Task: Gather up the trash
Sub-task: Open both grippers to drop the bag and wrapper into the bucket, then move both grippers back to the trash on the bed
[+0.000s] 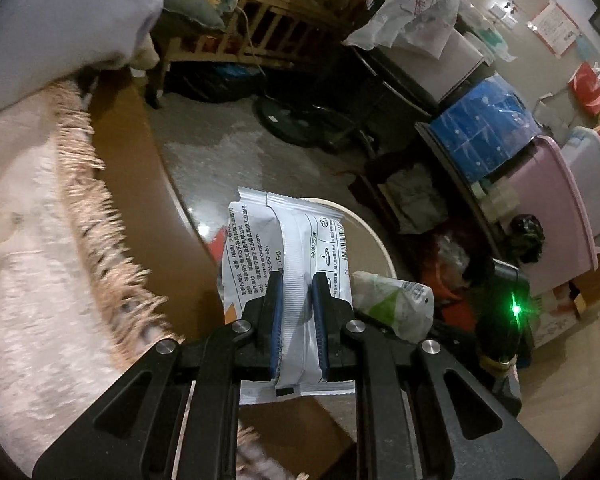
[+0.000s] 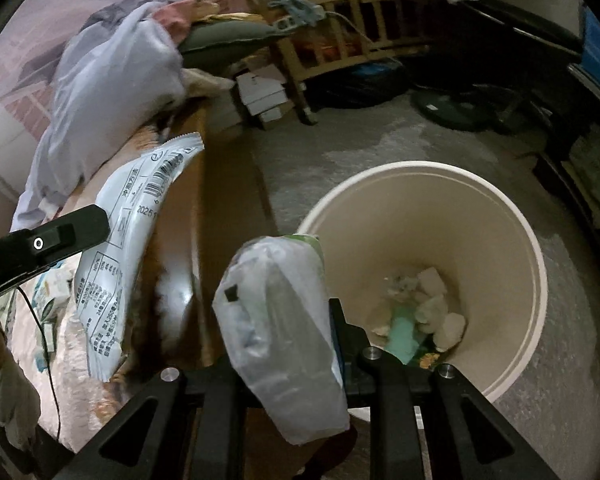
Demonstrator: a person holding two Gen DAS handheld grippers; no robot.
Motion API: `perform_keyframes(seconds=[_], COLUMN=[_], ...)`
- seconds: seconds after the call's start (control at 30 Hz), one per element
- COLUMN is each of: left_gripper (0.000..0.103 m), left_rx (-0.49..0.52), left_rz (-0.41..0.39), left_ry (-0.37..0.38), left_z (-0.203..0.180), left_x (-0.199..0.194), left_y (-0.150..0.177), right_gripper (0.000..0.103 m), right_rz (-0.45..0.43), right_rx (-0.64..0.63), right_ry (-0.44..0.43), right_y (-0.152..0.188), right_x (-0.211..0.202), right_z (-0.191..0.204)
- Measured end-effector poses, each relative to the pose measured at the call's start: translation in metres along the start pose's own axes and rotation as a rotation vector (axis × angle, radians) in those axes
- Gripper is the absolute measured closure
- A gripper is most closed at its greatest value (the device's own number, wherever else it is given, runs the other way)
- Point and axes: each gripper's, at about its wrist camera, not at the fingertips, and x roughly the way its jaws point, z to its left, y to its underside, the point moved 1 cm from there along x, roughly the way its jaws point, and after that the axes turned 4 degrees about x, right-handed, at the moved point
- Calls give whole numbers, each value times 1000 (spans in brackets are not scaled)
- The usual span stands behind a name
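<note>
White printed sachet [image 1: 292,264], crumpled clear wrapper [image 2: 284,320], cream bin [image 2: 512,240]

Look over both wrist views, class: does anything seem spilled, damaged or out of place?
Nothing looks spilled or broken. The left gripper holds a white printed wrapper, the right gripper a crumpled clear bag. The cream bin stands upright on the floor with scraps inside. The room is merely cluttered.

Left gripper [image 1: 296,300] pinching the flat white printed foil sachet [image 1: 288,248] by its back seam, over the round cream bin's rim [image 1: 374,236]. Crumpled translucent green-and-white plastic wrapper [image 1: 396,302] just right; fringed beige blanket [image 1: 40,264] left.
</note>
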Motion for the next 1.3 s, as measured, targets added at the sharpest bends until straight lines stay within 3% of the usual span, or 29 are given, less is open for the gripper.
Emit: perform_keyframes(seconds=[0.07,0.17,0.23,0.27,0.3,0.43,0.7,1.0,1.3], left_gripper=[91,88,69,51,46,46,46,46,46], left_rx=[-9,-12,-7,-8,-12,1,-8,-25,-104], left_rz=[5,4,2,3,1,2,-25,-62,-73], left_ry=[36,79,108,119,134,112,-54,-250,-347], left_z=[-4,-11,-16,-17,-18,-17,5,43,98], left_x=[8,15,19,20,20,16,-11,-60,-110], left_y=[-3,-7,-8,-9,-9,-6,8,43,91], right_gripper=[85,55,50,50,50,49,49,49,49], right_rz=[-11,-33,-50,-54,-58,-67,-61,-54,-25], right_rx=[18,39,54,67,79,99,81,-6,-111], right_ry=[6,68,86,84,86,98,63,13,-69], right_y=[-1,-2,-2,-2,-1,-1,5,13,28], right_x=[0,-5,-8,-10,-12,-17,-15,-13,-5], right_z=[-6,-19,-27,-31,-35,-44,-27,30,106])
